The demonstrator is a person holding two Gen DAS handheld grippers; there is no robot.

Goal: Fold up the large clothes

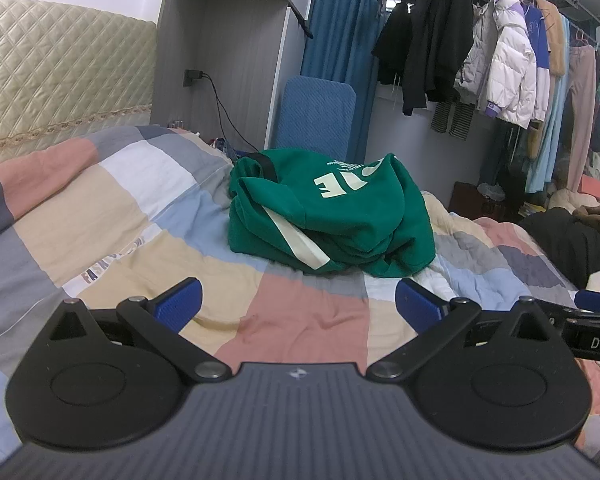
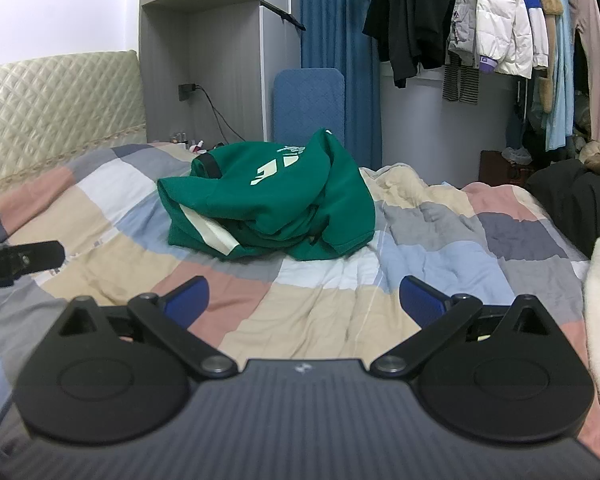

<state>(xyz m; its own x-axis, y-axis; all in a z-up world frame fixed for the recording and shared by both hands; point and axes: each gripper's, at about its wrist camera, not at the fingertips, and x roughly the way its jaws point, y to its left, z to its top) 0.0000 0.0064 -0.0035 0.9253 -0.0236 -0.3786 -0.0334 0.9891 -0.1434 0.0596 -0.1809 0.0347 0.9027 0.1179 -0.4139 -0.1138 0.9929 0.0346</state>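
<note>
A green sweatshirt (image 1: 332,216) with cream lettering and a cream stripe lies crumpled in a heap on the patchwork quilt (image 1: 140,216). In the right wrist view the same green sweatshirt (image 2: 268,200) sits left of centre on the quilt (image 2: 440,240). My left gripper (image 1: 298,304) is open above the quilt, a short way in front of the heap, with nothing between its blue fingers. My right gripper (image 2: 304,300) is open too, also short of the heap and empty. The right gripper's tip (image 1: 596,304) shows at the left view's right edge.
A quilted headboard (image 1: 60,72) stands at the left. A blue padded board (image 1: 316,112) leans by the blue curtain (image 1: 336,40) behind the bed. A rack of hanging clothes (image 1: 500,60) fills the right. Dark and cream garments (image 2: 580,208) lie on the bed's right side.
</note>
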